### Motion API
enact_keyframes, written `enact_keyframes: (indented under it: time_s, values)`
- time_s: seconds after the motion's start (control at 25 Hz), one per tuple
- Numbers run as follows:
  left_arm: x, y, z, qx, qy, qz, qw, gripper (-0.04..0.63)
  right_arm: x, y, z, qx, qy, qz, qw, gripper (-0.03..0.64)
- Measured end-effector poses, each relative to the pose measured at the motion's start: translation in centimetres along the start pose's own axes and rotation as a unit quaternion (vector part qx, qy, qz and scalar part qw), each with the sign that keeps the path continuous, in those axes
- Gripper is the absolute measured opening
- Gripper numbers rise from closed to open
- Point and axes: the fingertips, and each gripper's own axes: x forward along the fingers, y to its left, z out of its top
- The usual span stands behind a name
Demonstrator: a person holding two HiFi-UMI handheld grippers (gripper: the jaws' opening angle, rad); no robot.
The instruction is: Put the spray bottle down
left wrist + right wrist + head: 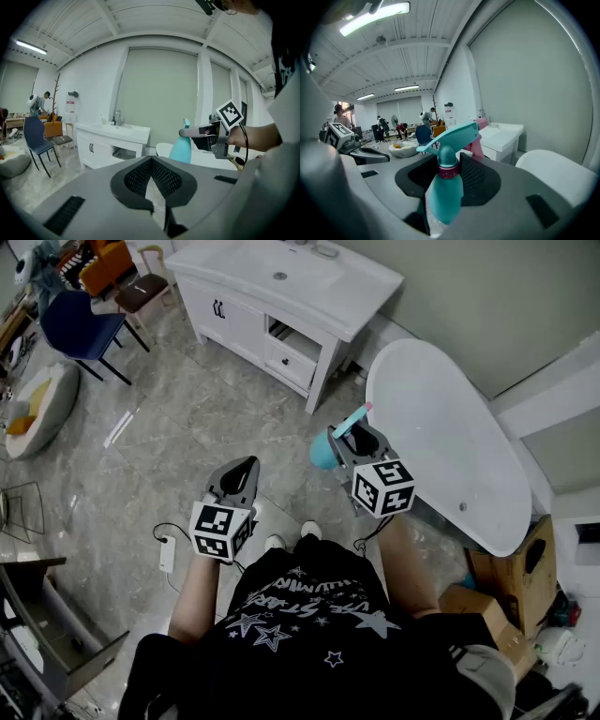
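A teal spray bottle [325, 450] with a teal and pink trigger head hangs in the air beside the white bathtub [450, 446]. My right gripper [345, 439] is shut on the bottle's body. In the right gripper view the spray bottle [444, 190] stands upright between the jaws, its nozzle pointing right. My left gripper [246, 465] is held out over the floor to the left, shut with nothing in it. In the left gripper view the left gripper [151, 163] has its tips together, and the spray bottle [180, 150] and the right gripper [206, 135] show off to the right.
A white vanity cabinet with a sink [281, 296] stands ahead, with a blue chair [80, 324] to its left. A wooden box [511, 573] sits at the bathtub's near end. A white power strip [168, 554] lies on the marble floor [187, 418].
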Motion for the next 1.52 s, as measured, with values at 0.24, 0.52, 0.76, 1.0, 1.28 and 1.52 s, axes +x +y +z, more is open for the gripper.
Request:
enact_keyframes:
  time_s: [0.24, 0.52, 0.76, 1.0, 1.28, 1.52]
  values:
    - [-1.1, 0.1, -0.5, -0.018, 0.002, -0.005, 0.9998, 0.015, -0.1, 0.9, -0.1, 0.002, 0.0, -0.001, 1.0, 0.16]
    - [-2.2, -0.1, -0.9, -0.01, -0.002, -0.016, 0.9998, 0.017, -0.8, 2.2, -0.8, -0.006, -0.006, -0.006, 1.0, 0.158]
    - [-2.8, 0.3, -1.5, -0.007, 0.003, -0.012, 0.9999, 0.015, -1.3, 2.2, -0.9, -0.008, -0.011, -0.011, 1.0, 0.159]
    - [-2.0, 1.3, -2.0, -0.009, 0.015, -0.003, 0.9998, 0.016, 0.8, 0.4, -0.4, 0.012, -0.025, -0.012, 1.0, 0.16]
    - [2.1, 5.0, -1.0, -0.013, 0.03, 0.023, 0.9992, 0.016, 7.3, -3.8, 1.2, 0.03, -0.027, -0.005, 0.999, 0.16]
    - [9.8, 10.1, 1.9, -0.004, 0.041, 0.037, 0.9985, 0.016, 15.1, -10.0, 4.5, 0.046, -0.034, -0.006, 0.998, 0.16]
